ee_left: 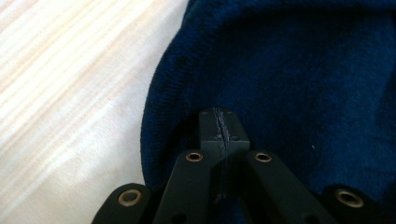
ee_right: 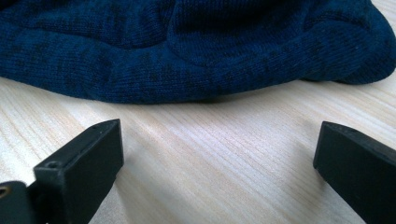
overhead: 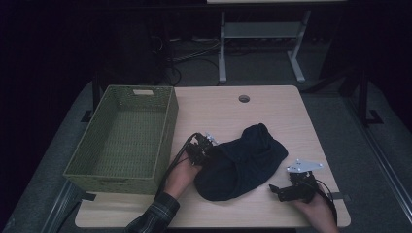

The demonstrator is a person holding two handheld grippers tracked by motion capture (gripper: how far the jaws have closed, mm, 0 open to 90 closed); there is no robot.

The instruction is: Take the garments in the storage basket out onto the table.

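A dark blue knit garment [overhead: 240, 160] lies bunched in the middle of the light wooden table [overhead: 272, 104]. My left gripper [overhead: 209, 145] rests at the garment's left edge. In the left gripper view its jaws are pressed together on a thin fold of the blue knit [ee_left: 289, 70], fingertips [ee_left: 219, 128] buried in the cloth by its ribbed rim. My right gripper [overhead: 279, 190] sits low on the table at the front right, a short way off the garment. Its jaws [ee_right: 219, 140] stand wide apart over bare wood, with the garment's edge [ee_right: 187, 70] just beyond them.
A green woven basket [overhead: 167, 131] stands on the table's left side, close beside my left hand. A round cable hole [overhead: 244, 98] sits near the table's far edge. Beyond the table is dark floor with a white frame [overhead: 222, 48] and cables.
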